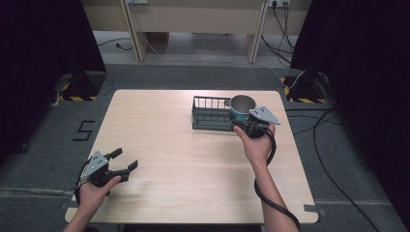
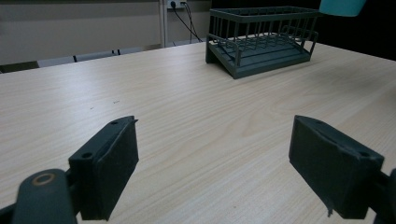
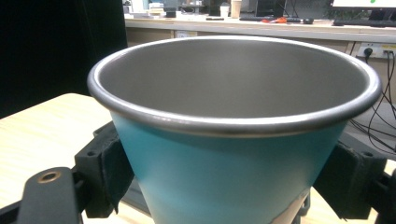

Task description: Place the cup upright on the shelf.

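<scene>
I see a pale wood counter [image 1: 159, 140] on grey carpet [image 1: 43, 145], black curtains [image 1: 38, 38] left and right, cables [image 1: 333, 159] trailing right, desk legs [image 1: 133, 34] far.

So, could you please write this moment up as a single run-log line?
right gripper: shut on teal cup, held upright by wire rack | left gripper: open, empty, near table front-left corner

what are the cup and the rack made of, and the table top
Cup: looks like metal, brushed grey inside with a rolled rim, and a smooth teal coat outside. Rack: thin dark grey bars, probably coated wire, though moulded plastic can't be ruled out. Table: pale wood grain with a flat matte surface, likely laminate rather than solid wood. The right claw holds the cup.
</scene>
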`<state>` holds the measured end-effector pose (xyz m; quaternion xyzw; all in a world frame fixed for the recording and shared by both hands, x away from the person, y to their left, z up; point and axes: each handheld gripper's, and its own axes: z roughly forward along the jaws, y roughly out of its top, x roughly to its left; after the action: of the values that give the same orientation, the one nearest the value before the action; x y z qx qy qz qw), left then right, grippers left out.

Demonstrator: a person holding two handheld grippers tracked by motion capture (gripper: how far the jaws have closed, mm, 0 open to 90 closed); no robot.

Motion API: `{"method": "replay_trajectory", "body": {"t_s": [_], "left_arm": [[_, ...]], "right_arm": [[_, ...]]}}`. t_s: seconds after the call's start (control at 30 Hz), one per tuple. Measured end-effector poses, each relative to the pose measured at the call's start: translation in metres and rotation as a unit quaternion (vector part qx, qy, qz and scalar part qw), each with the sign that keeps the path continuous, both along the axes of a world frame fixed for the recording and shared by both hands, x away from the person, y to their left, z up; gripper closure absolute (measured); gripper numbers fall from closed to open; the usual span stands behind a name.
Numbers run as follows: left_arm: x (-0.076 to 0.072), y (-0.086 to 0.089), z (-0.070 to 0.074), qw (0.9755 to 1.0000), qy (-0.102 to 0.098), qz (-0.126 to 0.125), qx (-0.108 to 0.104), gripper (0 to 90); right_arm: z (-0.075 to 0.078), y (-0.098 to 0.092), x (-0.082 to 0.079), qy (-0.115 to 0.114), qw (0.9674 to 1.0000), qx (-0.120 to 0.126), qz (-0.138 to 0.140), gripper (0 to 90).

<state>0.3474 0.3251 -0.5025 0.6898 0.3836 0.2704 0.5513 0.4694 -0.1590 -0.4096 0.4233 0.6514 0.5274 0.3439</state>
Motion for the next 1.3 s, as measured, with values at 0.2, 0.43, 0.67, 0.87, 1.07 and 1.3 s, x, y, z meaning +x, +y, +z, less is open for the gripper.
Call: {"method": "replay_trajectory", "body": {"t_s": [0.2,0.43,0.67,0.87,1.07,1.3], "left_arm": [[0.0,0.0,0.0,1.0,0.0,0.0,-0.002,15.1],[0.0,0.0,0.0,1.0,0.0,0.001,-0.002,15.0],[0.0,0.0,0.0,1.0,-0.001,0.001,-0.003,15.0],[0.0,0.001,0.0,1.0,-0.001,0.0,-0.004,15.0],[0.0,0.0,0.0,1.0,-0.001,0.0,-0.005,15.0],[0.0,0.001,0.0,1.0,-0.002,0.0,-0.005,15.0]], "right_arm": [[0.002,0.003,0.01,0.0,1.0,0.004,-0.002,17.4],[0.005,0.004,0.021,0.005,0.9999,0.009,-0.007,17.4],[0.012,0.007,0.031,0.003,0.9999,0.01,-0.01,17.4],[0.013,0.01,0.038,0.005,0.9999,0.008,-0.009,17.4],[0.014,0.014,0.045,0.008,0.9999,0.01,-0.009,17.3],[0.013,0.019,0.053,0.012,0.9998,0.012,-0.009,17.4]]}}
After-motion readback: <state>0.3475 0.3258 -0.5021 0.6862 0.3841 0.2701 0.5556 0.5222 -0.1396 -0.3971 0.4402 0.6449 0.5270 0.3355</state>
